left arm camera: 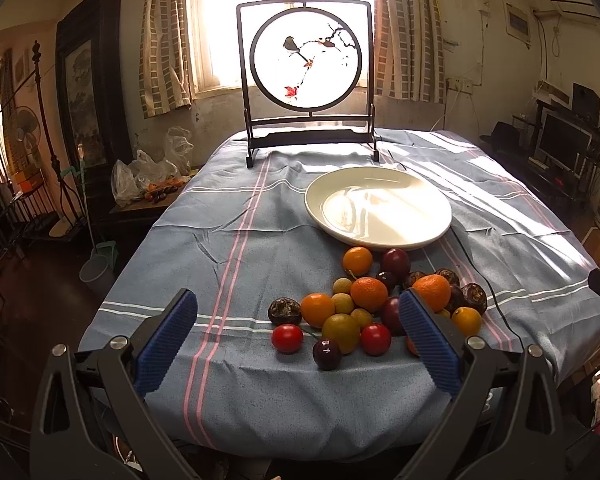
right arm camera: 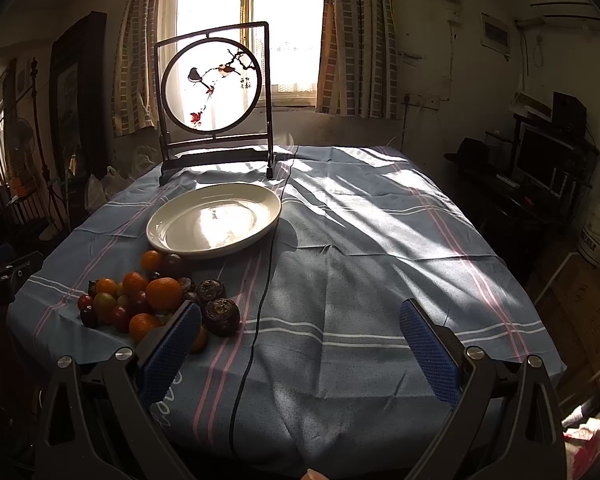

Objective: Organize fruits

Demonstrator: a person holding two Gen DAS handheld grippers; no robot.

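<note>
Left wrist view, largest to smallest. Table (left arm camera: 260,392) w/ blue striped cloth carries everything. Framed bird screen (left arm camera: 306,76) stands upright at far edge, in front of window. White plate (left arm camera: 436,216) sits mid-table, nothing on it; judged as the likely destination, though task sentence does not say so. Fruit pile (left arm camera: 364,304) lies loose on cloth just in front of plate, nearest pieces touching or almost touching its rim: several oranges, e.g. one (left arm camera: 369,293) mid-pile, dark plums, dark rough-skinned fruits, small yellow-green ones, red cherry tomatoes (left arm camera: 287,338) and a dark cherry at near edge. Thin black cable (right arm camera: 260,300) runs across cloth beside pile and under plate edge.

Left gripper (left arm camera: 298,304): jaws spread wide, holding nothing, aimed at pile from near side. Right gripper (right arm camera: 300,316): likewise spread and unloaded, over bare cloth w/ pile by its left finger.

Progress, est.: nil. No fruit plated or sorted; whole pile left.
</note>
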